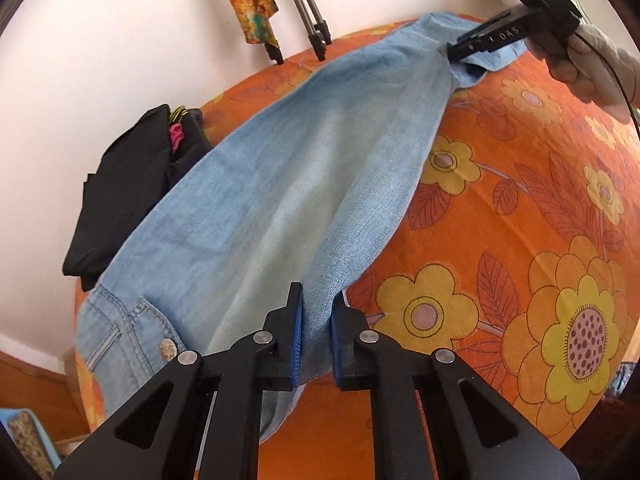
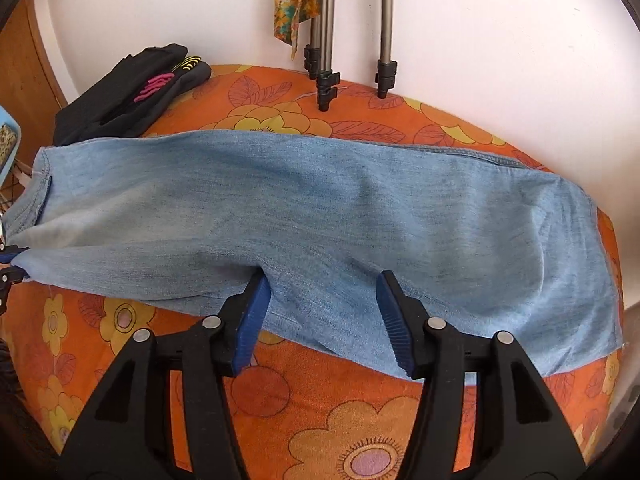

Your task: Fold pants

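Left wrist: pants (image 1: 280,184) waistband hidden behind left gripper (image 1: 318,332).

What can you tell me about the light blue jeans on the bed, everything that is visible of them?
The jeans are light blue, faded denim, soft and a little wrinkled. They lie stretched long across the orange flowered bedcover, legs together. At the waist end a pocket, stitched seams and a metal button show. The left claw is shut on a fold of cloth near the waist. The right claw stands open over the leg edge. The far edge lies against a black folded garment.
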### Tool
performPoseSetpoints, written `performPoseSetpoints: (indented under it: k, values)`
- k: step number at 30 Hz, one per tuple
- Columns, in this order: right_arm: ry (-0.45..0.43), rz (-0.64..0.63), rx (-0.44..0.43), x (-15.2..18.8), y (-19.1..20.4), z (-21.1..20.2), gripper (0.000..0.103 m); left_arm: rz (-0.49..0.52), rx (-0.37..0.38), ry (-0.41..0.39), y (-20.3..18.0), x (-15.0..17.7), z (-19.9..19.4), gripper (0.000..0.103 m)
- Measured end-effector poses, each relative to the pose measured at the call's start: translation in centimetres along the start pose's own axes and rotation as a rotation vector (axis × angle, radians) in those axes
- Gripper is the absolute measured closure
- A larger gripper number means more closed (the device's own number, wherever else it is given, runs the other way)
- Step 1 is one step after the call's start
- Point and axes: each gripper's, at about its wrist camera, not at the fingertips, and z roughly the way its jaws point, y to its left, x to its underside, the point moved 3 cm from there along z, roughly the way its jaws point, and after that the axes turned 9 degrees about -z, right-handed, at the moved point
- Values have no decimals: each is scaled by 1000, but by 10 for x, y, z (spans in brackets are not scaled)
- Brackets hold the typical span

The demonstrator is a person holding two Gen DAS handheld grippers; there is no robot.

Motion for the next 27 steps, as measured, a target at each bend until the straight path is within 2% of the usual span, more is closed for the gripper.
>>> performPoseSetpoints:
  k: [3, 7, 12, 15, 18, 21, 24, 26, 27]
  values:
    - [-13, 192, -88, 25, -15, -20, 41, -29, 13, -29, 10, -6, -13, 93]
    - [22, 417, -184, 62, -19, -26, 41, -40, 37, -56, 13, -9, -27, 94]
    - [3, 649, -225, 89, -23, -19, 40, -36, 30, -76, 18, -12, -32, 94]
    - [-4, 781, -328, 93, -13, -5, 39, -60, 35, -93, 24, -18, -37, 94]
    - [-31, 852, -373, 87, 9, 6, 38, -56, 35, -108, 24, -21, -45, 94]
    - [-66, 915, -394, 75, 25, 20, 33, -45, 37, -117, 23, -21, -51, 94]
    - [-105, 918, -327, 60, 32, 24, 30, -47, 40, -121, 24, -20, -52, 94]
    - [-124, 925, -321, 54, 33, 26, 39, -46, 42, -124, 24, -19, -53, 94]
    - [-121, 934, -331, 53, 32, 27, 55, -43, 47, -123, 23, -17, -53, 94]
